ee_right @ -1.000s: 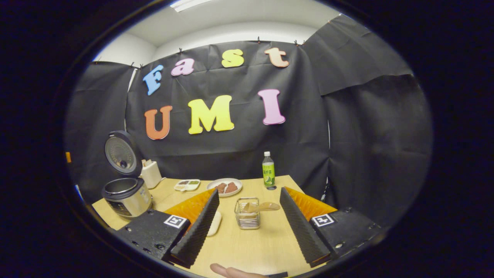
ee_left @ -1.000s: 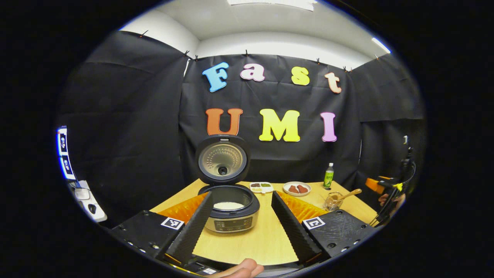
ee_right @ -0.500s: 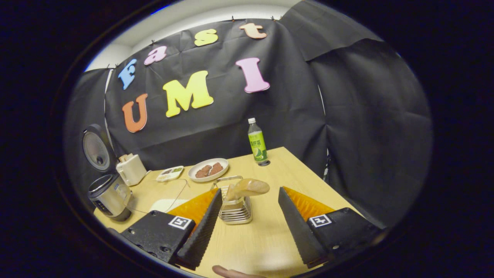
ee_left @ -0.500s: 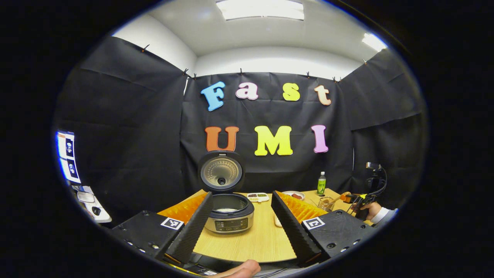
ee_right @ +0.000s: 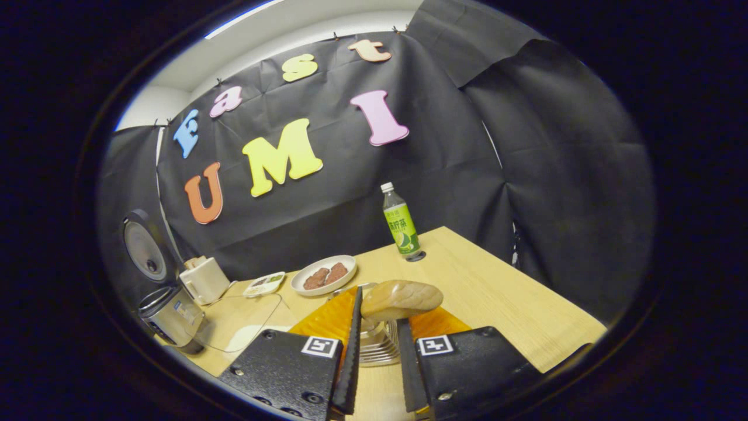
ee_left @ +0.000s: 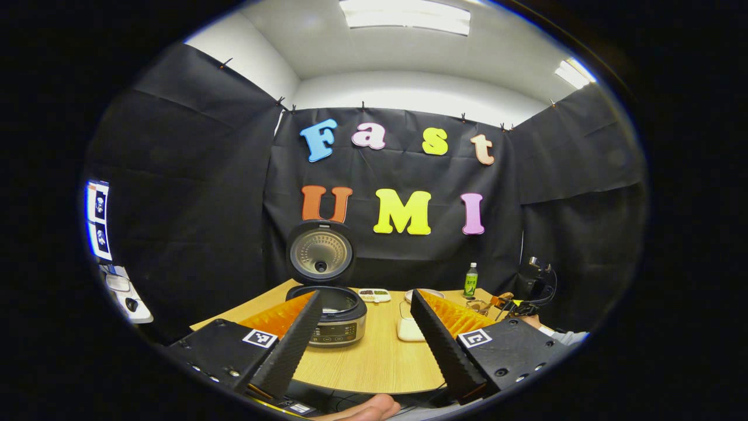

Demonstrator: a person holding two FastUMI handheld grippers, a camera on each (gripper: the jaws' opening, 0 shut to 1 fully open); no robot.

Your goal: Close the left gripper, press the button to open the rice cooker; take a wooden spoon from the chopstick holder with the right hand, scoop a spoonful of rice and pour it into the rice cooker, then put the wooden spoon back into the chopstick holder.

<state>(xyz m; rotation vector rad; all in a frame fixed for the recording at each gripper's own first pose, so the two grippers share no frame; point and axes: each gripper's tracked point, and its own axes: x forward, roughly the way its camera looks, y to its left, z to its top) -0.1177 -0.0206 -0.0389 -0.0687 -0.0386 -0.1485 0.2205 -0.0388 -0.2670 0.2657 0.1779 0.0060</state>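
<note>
Wooden counter (ee_right: 514,298): open rice cooker (ee_right: 171,316) far left, cream container (ee_right: 204,279) beside, snack tray (ee_right: 264,284), plate (ee_right: 323,275), green bottle (ee_right: 400,224) at back, wire chopstick holder (ee_right: 377,345) near front.

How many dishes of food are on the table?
2: a round plate of brown pieces behind the chopstick holder, and a small divided tray to its left, toward the rice cooker.

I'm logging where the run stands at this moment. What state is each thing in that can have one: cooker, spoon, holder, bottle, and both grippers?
rice cooker: lid up, pot open.
wooden spoon: standing in the chopstick holder, bowl end up, between the right gripper's fingers.
chopstick holder: upright on the table.
bottle: upright, capped.
left gripper: open, holding nothing.
right gripper: narrowed around the spoon's handle; contact cannot be told.
</note>
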